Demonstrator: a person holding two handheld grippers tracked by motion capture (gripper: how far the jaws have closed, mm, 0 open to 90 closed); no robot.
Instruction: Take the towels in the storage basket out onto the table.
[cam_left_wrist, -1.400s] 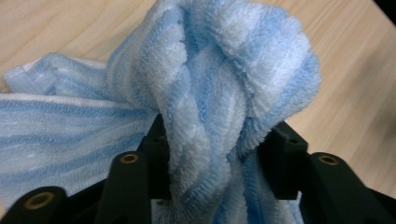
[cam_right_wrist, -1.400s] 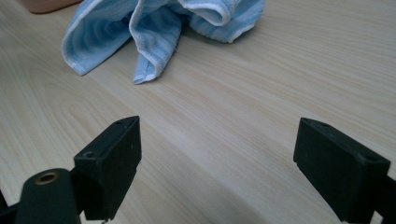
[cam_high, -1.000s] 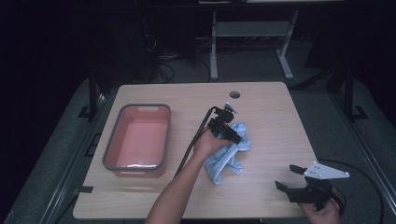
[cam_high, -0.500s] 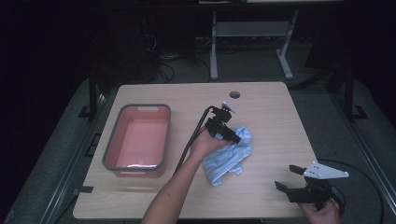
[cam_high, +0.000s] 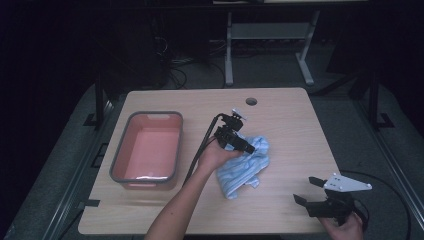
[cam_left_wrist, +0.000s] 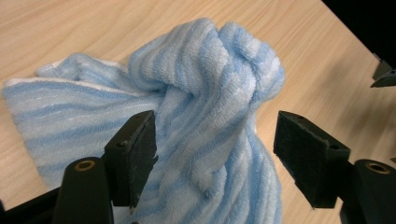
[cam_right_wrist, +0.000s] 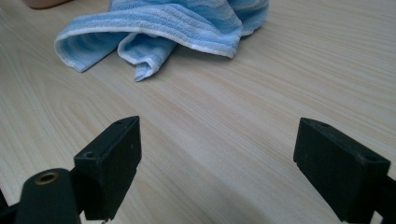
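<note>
The left gripper (cam_left_wrist: 215, 154), jaws just opened and apparently clear of the bunched towel (cam_left_wrist: 196, 116) between them, sits right of the tub (cam_high: 147, 147), suggesting a release, while the right gripper (cam_right_wrist: 233, 172) idles open, empty, beyond the towel.

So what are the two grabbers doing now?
Left gripper: open, jaws just widened around the striped blue terry towel.
Right gripper: open, holding nothing.
</note>
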